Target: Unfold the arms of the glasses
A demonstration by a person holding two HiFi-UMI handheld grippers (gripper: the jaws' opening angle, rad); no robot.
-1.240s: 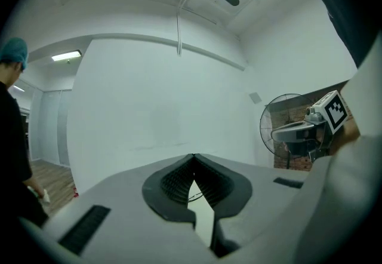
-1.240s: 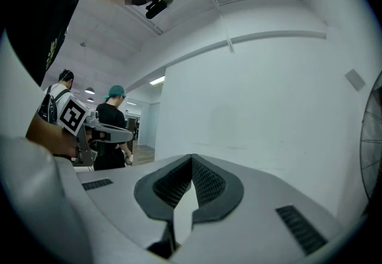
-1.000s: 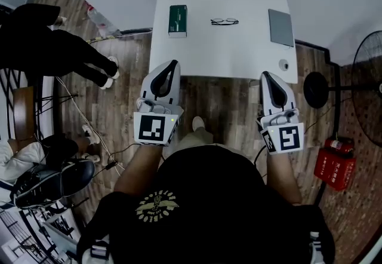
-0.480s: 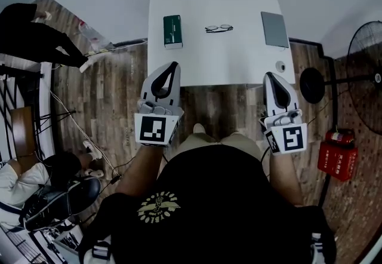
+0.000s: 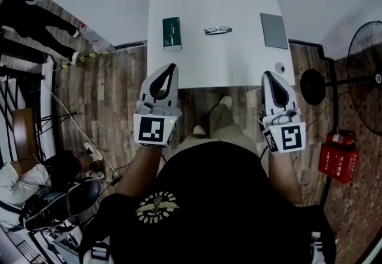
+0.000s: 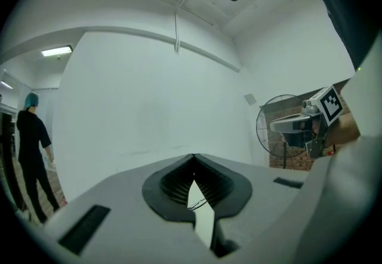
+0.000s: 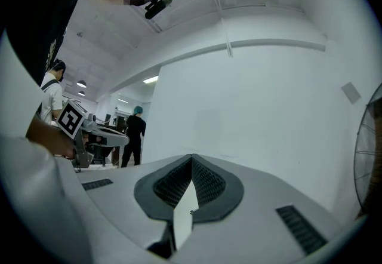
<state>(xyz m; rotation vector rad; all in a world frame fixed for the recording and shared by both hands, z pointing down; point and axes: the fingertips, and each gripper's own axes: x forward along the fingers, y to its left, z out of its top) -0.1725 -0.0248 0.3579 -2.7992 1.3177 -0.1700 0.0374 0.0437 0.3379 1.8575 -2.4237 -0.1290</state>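
The glasses [image 5: 218,30] lie untouched on the white table [image 5: 197,66] in the upper middle of the head view, between a green box [image 5: 172,33] on their left and a grey pad [image 5: 274,30] on their right. They are too small there to tell how their arms sit. Over the last second nothing has happened to them. The table has only shifted slightly in the frame, and one leg [image 5: 222,114] now shows stretched forward just below its near edge, which reads as the person stepping up to it. The left gripper [image 5: 172,67] and right gripper [image 5: 267,74] are carried level by that near edge, each with its jaws pressed together on nothing, well apart from the glasses. So the unfolding has not begun. The next need is probably to open the jaws and reach in toward the frame.
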